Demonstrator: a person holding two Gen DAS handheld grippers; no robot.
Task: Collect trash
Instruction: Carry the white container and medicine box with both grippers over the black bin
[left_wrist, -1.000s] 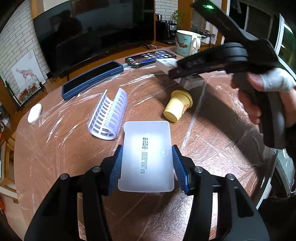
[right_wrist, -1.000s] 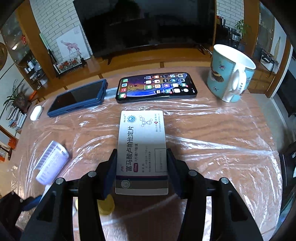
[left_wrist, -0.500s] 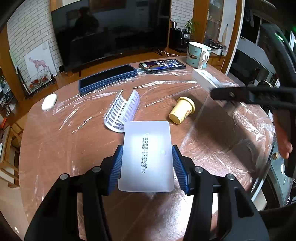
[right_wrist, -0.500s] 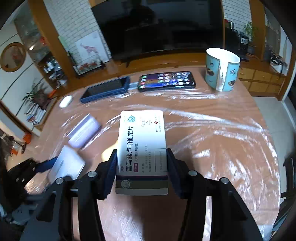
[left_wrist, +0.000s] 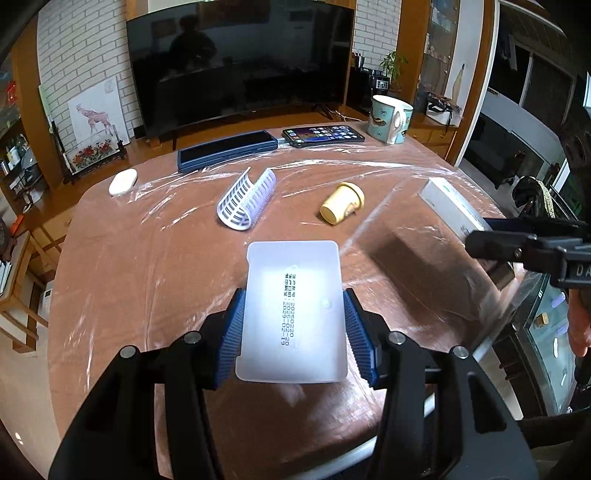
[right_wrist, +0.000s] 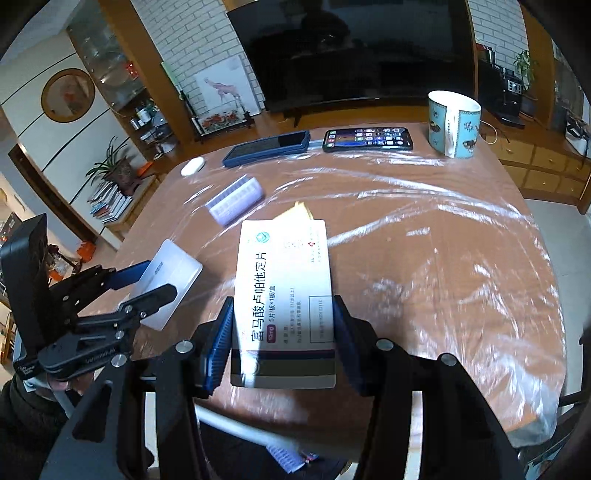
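Hiding yellow cup (right_wrist: 297, 213): medicine box (right_wrist: 284, 295).

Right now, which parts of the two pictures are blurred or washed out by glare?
Left wrist view: the white plastic tray is overexposed in its middle, and the medicine box is smeared. Right wrist view: the ribbed plastic piece is blurred, and the plastic film glares white.

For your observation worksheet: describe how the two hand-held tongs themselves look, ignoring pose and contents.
Both the left tongs and the right tongs are matte black linkages with silver pivot bolts and ribbed blue finger pads. The right tongs' body bears white lettering, partly cut off.
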